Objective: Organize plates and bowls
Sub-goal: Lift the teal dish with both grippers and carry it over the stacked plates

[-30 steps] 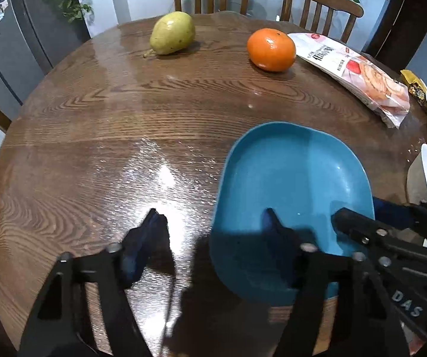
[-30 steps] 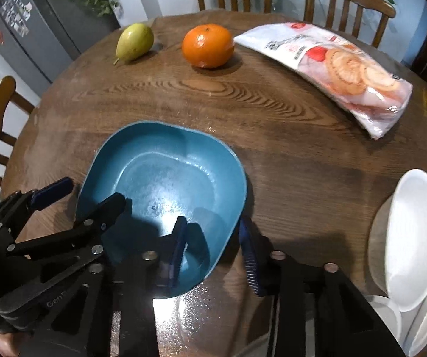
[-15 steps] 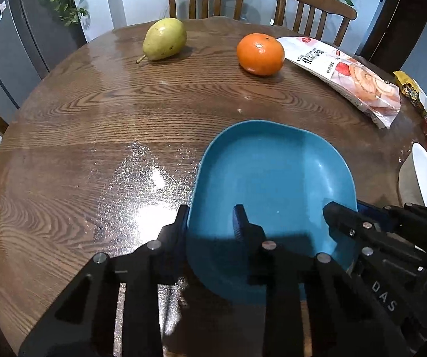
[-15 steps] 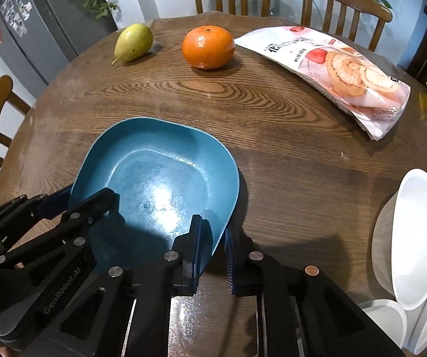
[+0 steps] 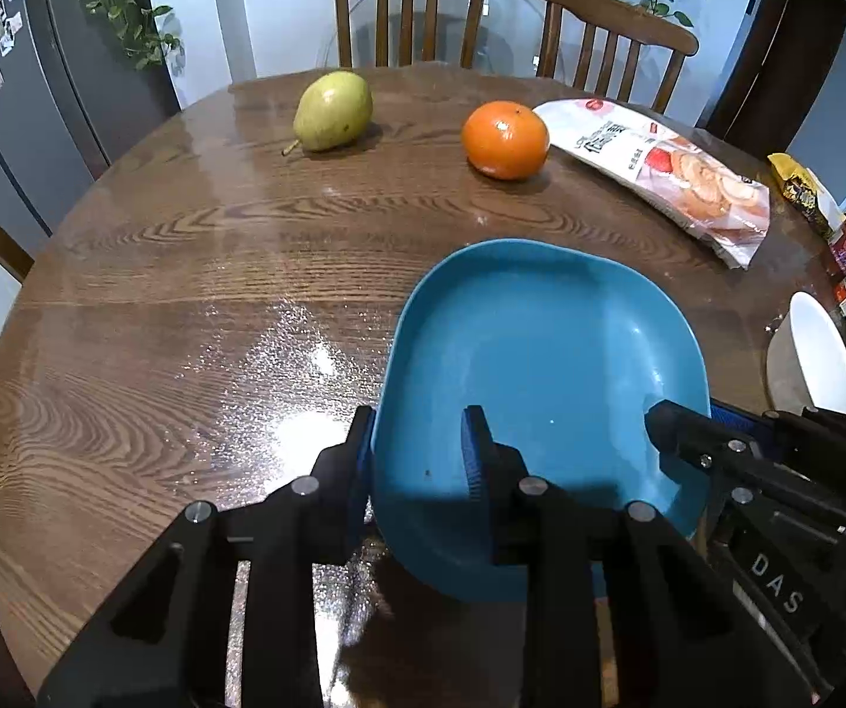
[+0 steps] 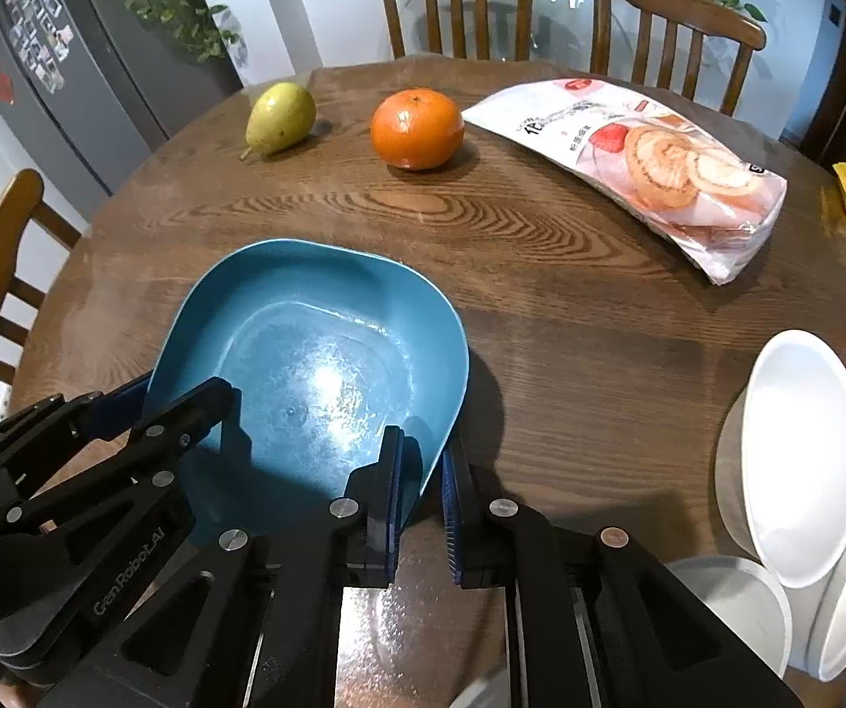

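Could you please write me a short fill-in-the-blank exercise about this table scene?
1. Both grippers clamp the rim of the deep ____ plastic bowl.
2. Between the green pear and the snack bag sits a round ____.
3. The stacked bowls at the round wooden table's right edge are ____ in colour.

Missing words: blue; orange; white

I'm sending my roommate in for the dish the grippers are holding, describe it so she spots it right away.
On the round wooden table, nearer than the pear and orange, sits a teal bowl. Both grippers clamp its rim. It is the only coloured dish; the bowls stacked to the right are white.
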A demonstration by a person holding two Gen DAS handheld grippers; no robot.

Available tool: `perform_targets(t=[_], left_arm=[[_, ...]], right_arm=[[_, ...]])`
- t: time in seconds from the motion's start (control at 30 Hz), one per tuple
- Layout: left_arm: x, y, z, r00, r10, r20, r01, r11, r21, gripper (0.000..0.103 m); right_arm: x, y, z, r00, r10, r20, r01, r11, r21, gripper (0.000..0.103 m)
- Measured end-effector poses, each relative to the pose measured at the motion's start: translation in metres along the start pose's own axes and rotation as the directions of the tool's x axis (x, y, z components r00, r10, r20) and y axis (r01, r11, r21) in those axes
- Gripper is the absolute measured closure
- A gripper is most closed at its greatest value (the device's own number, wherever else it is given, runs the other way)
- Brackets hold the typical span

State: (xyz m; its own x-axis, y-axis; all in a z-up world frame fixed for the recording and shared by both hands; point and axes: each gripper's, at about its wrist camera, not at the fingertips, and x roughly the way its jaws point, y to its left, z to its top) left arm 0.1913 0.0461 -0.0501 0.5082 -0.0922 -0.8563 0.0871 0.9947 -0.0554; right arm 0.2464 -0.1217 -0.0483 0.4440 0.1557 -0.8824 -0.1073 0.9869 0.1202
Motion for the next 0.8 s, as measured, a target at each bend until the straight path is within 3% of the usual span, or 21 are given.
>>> perform_targets(t=[0.43, 0.8], left_arm=[[-0.041, 0.003, -0.014, 0.998, 0.018, 0.059, -0.017, 1.000, -0.010, 0.076], [-0.079, -0.016, -0.041, 0.995, 0.022, 0.098, -0.024, 1.000, 0.011, 0.076]], right_arm=[[-0.041, 0.012, -0.015, 0.997, 0.034, 0.069, -0.031, 0.999, -0.034, 0.090], [-0.077, 0.009, -0.052, 0.990, 0.064, 0.126, -0.058, 0.997, -0.048, 0.090]])
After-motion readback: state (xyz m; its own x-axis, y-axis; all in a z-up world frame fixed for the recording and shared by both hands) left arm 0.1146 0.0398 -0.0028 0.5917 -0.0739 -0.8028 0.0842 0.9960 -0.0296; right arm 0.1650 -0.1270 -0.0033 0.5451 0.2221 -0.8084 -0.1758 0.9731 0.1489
